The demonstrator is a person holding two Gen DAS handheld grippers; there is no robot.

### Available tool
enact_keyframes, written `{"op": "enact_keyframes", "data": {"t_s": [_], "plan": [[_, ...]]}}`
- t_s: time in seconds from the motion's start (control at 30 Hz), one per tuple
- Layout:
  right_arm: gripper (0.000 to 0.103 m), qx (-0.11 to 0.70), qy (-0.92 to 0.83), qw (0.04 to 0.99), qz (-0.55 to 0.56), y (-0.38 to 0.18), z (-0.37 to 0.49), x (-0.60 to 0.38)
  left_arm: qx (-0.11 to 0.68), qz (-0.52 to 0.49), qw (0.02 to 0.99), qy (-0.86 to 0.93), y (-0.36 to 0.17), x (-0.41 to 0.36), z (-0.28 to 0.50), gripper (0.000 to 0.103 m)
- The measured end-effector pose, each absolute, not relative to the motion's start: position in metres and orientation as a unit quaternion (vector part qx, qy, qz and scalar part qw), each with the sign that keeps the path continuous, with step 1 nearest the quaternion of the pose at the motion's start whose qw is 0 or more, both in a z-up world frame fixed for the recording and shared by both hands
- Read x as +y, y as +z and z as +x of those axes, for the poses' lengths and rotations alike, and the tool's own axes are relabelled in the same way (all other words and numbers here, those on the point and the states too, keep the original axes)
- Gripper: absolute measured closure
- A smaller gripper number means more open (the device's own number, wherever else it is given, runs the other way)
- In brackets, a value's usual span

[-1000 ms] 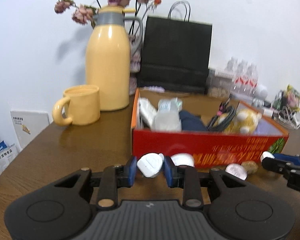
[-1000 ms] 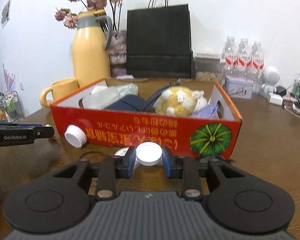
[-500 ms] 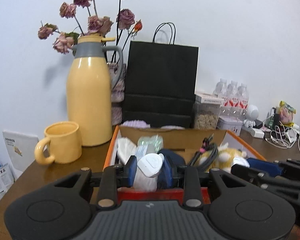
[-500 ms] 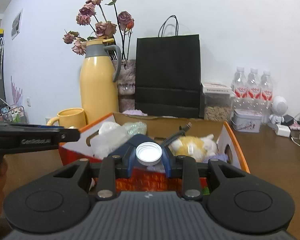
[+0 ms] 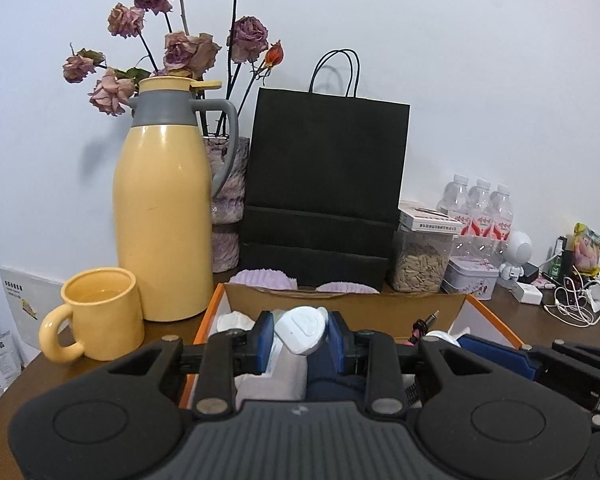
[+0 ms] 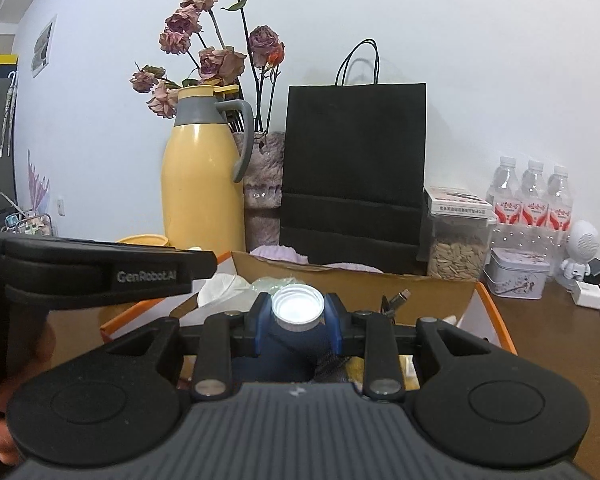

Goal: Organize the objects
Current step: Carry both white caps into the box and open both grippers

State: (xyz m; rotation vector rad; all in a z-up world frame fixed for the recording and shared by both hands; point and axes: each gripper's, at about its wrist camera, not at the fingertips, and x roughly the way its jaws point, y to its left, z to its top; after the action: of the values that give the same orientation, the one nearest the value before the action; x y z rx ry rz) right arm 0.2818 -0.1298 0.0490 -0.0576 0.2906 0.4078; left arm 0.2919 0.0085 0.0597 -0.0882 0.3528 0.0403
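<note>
Nearest in the left wrist view, the left gripper is clamped on a small white plastic case, which sits tilted between the blue pads above the near end of the orange box. In the right wrist view the right gripper pinches a white bottle cap by its rim, hollow side towards the camera, also over the box. Both holds look shallow: the case is rounded and canted, so a jolt could squirt it out, and the cap could pop free sideways. The two grippers hang close together, the left one crossing the near left of the right view, so they could knock each other. Below them the box is already crowded with a dark blue cloth, white wrapping and a black cable; a dropped piece might bounce off these and over the wall. Farther left stand a yellow mug and a yellow jug, which a wide swing could tip.
</note>
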Motion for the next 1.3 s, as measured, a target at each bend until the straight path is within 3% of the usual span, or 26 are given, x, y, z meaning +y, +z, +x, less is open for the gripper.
{"op": "enact_keyframes", "data": {"t_s": [1.0, 1.03, 1.07, 1.2, 1.23, 1.27, 1.3], "plan": [[0.073, 0.171, 0.183, 0.968, -0.023, 0.047, 0.326, -0.145, 0.173, -0.024, 0.985, 0.006, 0.053, 0.005, 0.333, 0.075], [0.071, 0.172, 0.182, 0.968, -0.023, 0.047, 0.325, -0.145, 0.172, -0.024, 0.985, 0.007, 0.053, 0.005, 0.333, 0.071], [0.063, 0.173, 0.179, 0.968, -0.023, 0.047, 0.325, -0.146, 0.171, -0.024, 0.985, 0.009, 0.053, 0.005, 0.333, 0.066], [0.018, 0.167, 0.164, 0.972, -0.028, 0.048, 0.323, -0.148, 0.158, -0.030, 0.987, 0.023, 0.054, 0.008, 0.332, 0.005], [0.013, 0.165, 0.161, 0.973, -0.029, 0.049, 0.323, -0.148, 0.150, -0.032, 0.988, 0.028, 0.054, 0.009, 0.330, 0.000], [0.001, 0.163, 0.160, 0.973, -0.030, 0.049, 0.323, -0.148, 0.143, -0.034, 0.988, 0.036, 0.054, 0.009, 0.329, 0.000], [0.000, 0.158, 0.158, 0.974, -0.031, 0.049, 0.322, -0.148, 0.142, -0.034, 0.988, 0.043, 0.054, 0.009, 0.329, 0.000]]}}
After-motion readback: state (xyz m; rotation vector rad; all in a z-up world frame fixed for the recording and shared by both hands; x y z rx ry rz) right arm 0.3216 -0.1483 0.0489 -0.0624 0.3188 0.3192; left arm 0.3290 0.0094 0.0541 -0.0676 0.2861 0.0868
